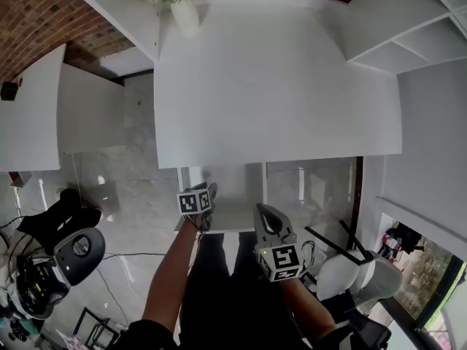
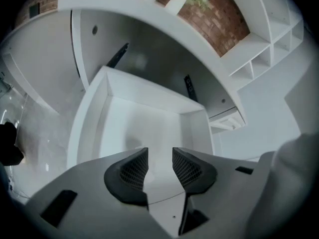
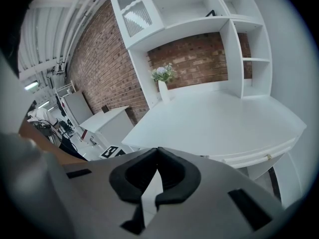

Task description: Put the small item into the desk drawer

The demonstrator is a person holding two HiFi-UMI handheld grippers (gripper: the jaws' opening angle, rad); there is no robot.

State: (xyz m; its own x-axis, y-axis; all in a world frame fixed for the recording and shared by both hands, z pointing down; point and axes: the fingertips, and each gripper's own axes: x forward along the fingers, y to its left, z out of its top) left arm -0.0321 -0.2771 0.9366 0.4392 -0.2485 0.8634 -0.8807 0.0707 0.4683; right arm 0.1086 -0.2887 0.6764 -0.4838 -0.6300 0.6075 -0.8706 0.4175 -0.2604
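The white desk (image 1: 277,86) has its drawer (image 1: 228,228) pulled out below the front edge. My left gripper (image 1: 207,190) hangs over the drawer's left part. In the left gripper view the left gripper (image 2: 160,156) is open, with nothing between its pads, and looks down into the white drawer (image 2: 94,118). I cannot make out any small item inside; only a faint grey shadow shows on the drawer floor. My right gripper (image 1: 261,210) is held to the right of the drawer, above the person's lap. In its own view the right gripper (image 3: 158,151) is shut and empty.
A white vase with flowers (image 1: 184,9) stands at the desk's back edge. White shelves (image 1: 408,35) rise at the right. A second white desk (image 1: 29,115) is at the left, with black gear (image 1: 51,254) on the floor. A white chair (image 1: 350,268) stands at the lower right.
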